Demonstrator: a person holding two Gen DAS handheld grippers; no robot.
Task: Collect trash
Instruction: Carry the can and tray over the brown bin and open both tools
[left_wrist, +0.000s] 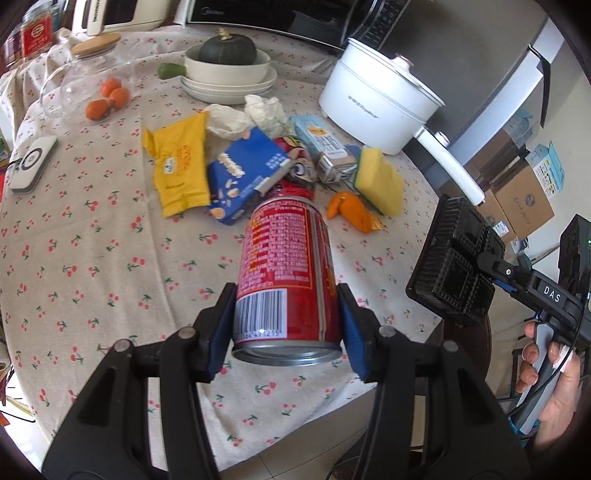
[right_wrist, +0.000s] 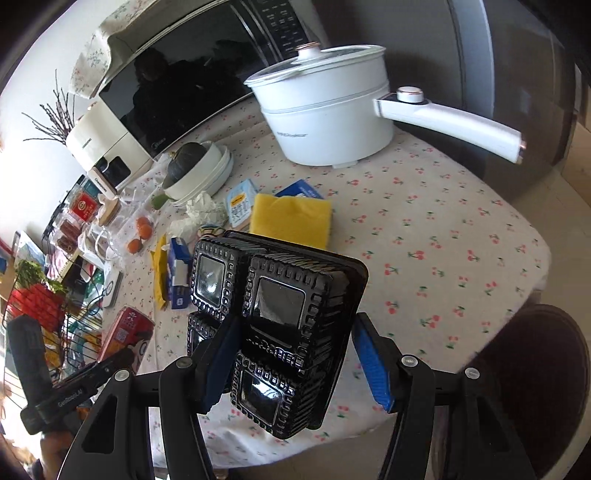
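My left gripper (left_wrist: 286, 328) is shut on a red drink can (left_wrist: 286, 273), held above the cherry-print tablecloth (left_wrist: 92, 258). My right gripper (right_wrist: 295, 354) is shut on a black plastic compartment tray (right_wrist: 280, 328), which also shows at the right in the left wrist view (left_wrist: 456, 262). Beyond the can lies a trash pile: a yellow wrapper (left_wrist: 181, 162), a blue snack box (left_wrist: 243, 173), crumpled tissues (left_wrist: 247, 116), a light blue carton (left_wrist: 321, 140), a crushed can (left_wrist: 295, 166), orange peel (left_wrist: 351, 210) and a yellow sponge (left_wrist: 378, 177).
A white electric pot (left_wrist: 380, 99) with a long handle stands at the back right. Bowls holding a dark squash (left_wrist: 227, 50), a glass jar (left_wrist: 81, 81), small oranges (left_wrist: 107, 98) and a white device (left_wrist: 33, 162) sit at the back and left. A microwave (right_wrist: 177, 88) is behind.
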